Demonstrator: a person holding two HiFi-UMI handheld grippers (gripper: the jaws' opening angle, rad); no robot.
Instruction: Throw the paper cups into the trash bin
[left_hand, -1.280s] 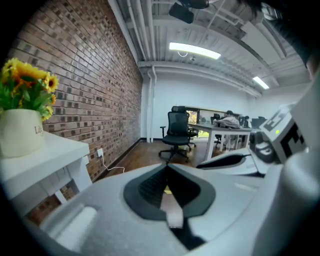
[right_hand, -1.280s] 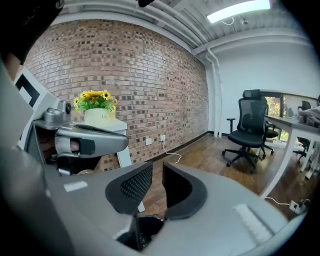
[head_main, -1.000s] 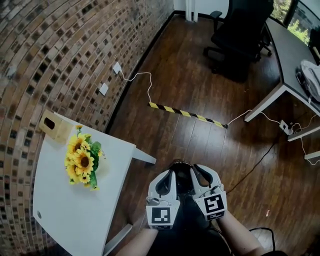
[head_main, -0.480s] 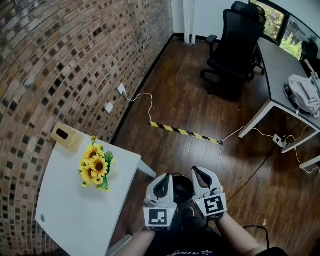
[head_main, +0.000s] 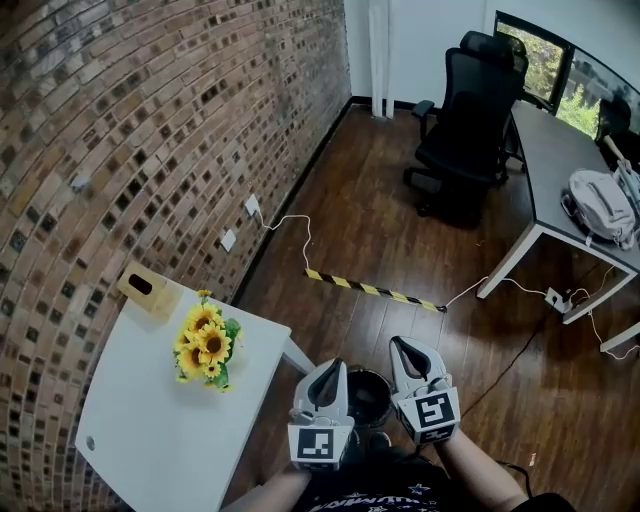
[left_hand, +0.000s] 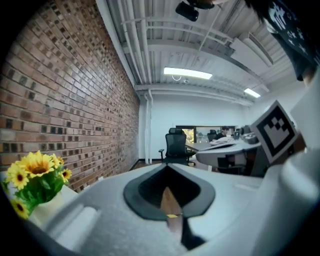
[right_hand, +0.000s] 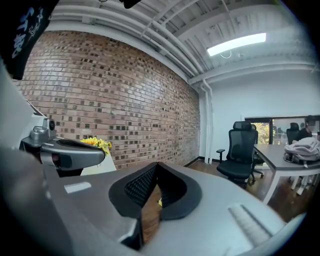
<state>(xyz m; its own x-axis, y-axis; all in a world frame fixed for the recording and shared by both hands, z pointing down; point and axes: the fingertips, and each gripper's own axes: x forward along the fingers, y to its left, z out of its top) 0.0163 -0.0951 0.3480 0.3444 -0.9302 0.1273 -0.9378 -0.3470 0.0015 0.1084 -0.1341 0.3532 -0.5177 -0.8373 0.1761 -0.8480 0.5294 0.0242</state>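
Both grippers are held side by side, low in the head view, above a round black trash bin (head_main: 366, 395) on the wooden floor. My left gripper (head_main: 333, 366) is shut with nothing between its jaws; in its own view the tips (left_hand: 167, 167) meet and only a sliver of floor shows below them. The right gripper (head_main: 397, 343) is shut and empty too, its black pads (right_hand: 142, 185) closed together in the right gripper view. No paper cup shows in any view.
A white table (head_main: 150, 440) at the left carries a bunch of sunflowers (head_main: 205, 345) and a wooden box (head_main: 148, 290) by the brick wall. A yellow-black strip (head_main: 370, 290) and cables cross the floor. An office chair (head_main: 470, 110) and a grey desk (head_main: 560, 160) stand at the far right.
The head view has tilted up, so the table, flowers and floor strip sit lower and more of the room shows. Both grippers stay together above the bin, slightly lower in view.
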